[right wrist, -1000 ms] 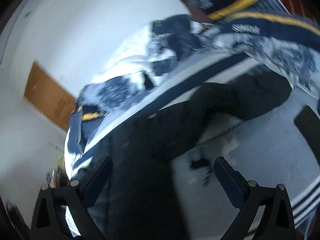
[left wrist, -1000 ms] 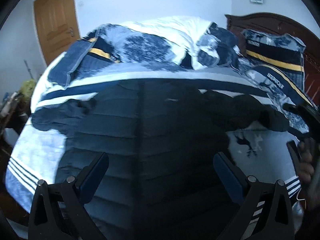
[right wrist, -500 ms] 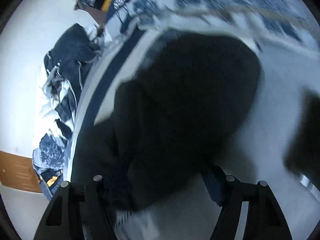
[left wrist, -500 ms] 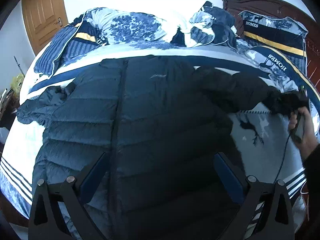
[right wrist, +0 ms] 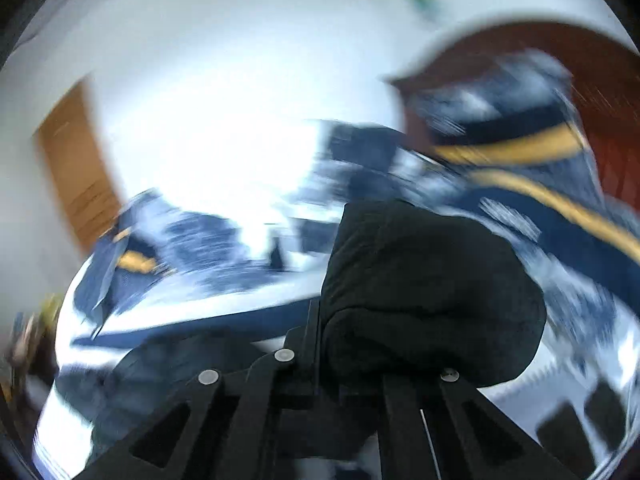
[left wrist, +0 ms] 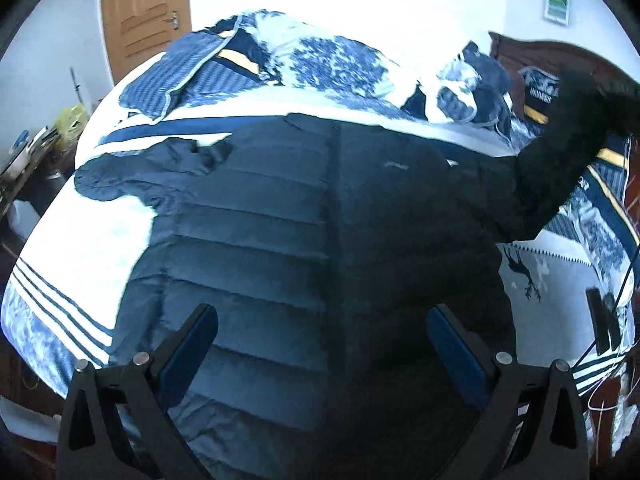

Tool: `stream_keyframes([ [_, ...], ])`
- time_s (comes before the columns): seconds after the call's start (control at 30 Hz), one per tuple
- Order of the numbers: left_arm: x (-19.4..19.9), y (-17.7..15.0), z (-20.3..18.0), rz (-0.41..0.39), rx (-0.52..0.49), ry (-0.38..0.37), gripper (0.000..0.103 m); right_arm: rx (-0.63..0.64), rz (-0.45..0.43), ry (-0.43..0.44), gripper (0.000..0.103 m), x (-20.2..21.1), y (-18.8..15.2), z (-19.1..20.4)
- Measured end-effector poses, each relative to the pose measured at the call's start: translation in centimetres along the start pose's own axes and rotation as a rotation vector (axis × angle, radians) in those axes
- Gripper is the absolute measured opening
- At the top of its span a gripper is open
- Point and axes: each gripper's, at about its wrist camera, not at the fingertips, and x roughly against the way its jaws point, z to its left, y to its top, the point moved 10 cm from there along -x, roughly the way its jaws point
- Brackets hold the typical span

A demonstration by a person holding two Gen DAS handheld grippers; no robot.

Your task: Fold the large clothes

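Note:
A dark navy quilted puffer jacket (left wrist: 304, 240) lies spread front up on the bed, its left sleeve (left wrist: 132, 172) stretched out flat. My left gripper (left wrist: 322, 340) is open and empty, hovering over the jacket's lower part. My right gripper (right wrist: 352, 360) is shut on the jacket's right sleeve cuff (right wrist: 424, 296) and holds it lifted. In the left wrist view that sleeve (left wrist: 560, 160) rises off the bed at the right.
The bed (left wrist: 80, 248) has a white and blue striped cover. A crumpled blue and white duvet (left wrist: 320, 60) and pillows (left wrist: 536, 92) lie at the far side by a dark wooden headboard (right wrist: 600, 100). A wooden door (left wrist: 144, 12) is at the back left.
My right gripper closed on the right sleeve cuff and lifted it off the bed. The left gripper stayed open above the jacket, tilting up a little.

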Motion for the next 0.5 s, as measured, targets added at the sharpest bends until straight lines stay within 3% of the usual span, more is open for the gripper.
stream_keyframes([
  [0.1,0.8,-0.4,2.7,-0.003,0.043,0.005,0.103,0.165,0.019,0.139,0.006,0.6,-0.7,11.4],
  [0.27,1.0,-1.8,7.9,0.012,0.099,0.041,0.103,0.298,0.114,0.303,0.006,-1.4,-7.2,25.0],
  [0.37,1.1,-2.5,10.7,0.006,0.132,0.065,0.103,0.305,0.197,0.366,0.006,-4.9,-12.7,30.0],
  [0.5,0.4,-3.4,13.6,0.024,0.164,0.076,0.103,0.253,0.379,0.445,0.007,-10.4,-20.9,33.0],
])
